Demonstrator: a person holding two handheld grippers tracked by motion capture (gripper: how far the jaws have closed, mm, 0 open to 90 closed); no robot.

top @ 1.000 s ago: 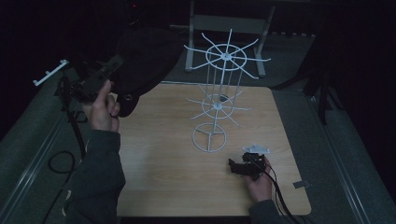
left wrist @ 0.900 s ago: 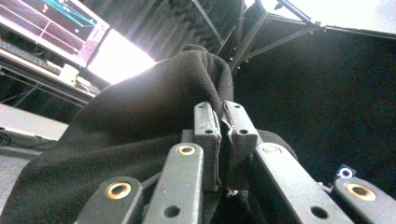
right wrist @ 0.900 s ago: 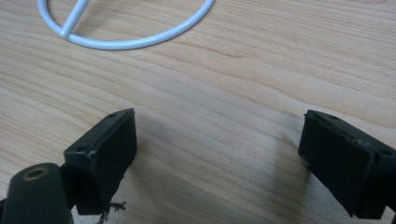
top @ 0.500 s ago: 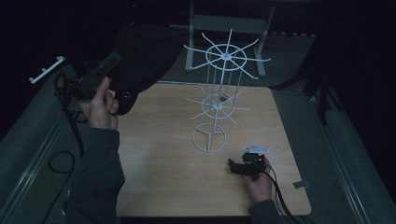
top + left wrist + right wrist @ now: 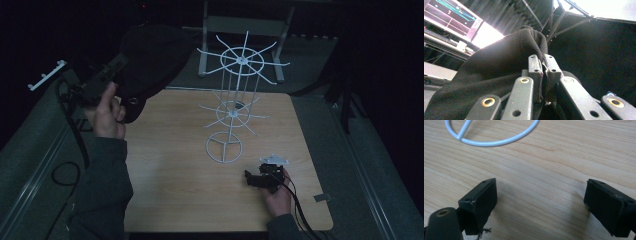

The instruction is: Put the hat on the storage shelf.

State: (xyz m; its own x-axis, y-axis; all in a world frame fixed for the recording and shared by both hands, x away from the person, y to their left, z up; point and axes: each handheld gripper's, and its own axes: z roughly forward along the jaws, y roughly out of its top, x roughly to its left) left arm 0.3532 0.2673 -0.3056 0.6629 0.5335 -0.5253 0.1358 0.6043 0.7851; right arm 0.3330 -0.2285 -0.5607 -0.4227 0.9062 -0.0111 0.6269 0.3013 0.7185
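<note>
Lifting a shade higher than it was a second ago, the left gripper (image 5: 117, 64) carries the black cap (image 5: 150, 62) up and off the table's far-left corner, well apart from the white wire rack (image 5: 235, 107). The change is small: the hand has risen and tipped a little, and the cap has swung with it, so that more of it now hangs over the dark floor beyond the table (image 5: 165, 190) than over the wood. In the left gripper view the jaws are pressed together on a fold of the cap (image 5: 499, 67), the cloth bunching up just ahead of them and draping down to one side.

The right gripper (image 5: 256, 178) has not stirred; it rests low near the table's front edge. Its jaws stand spread wide with nothing but bare wood between them, and the rack's round base ring (image 5: 491, 135) lies just ahead of them.

To my eye this reads as the carry stage: the cap is firmly held and airborne, and the rack's arms look like where it is bound, though none has been reached yet.
</note>
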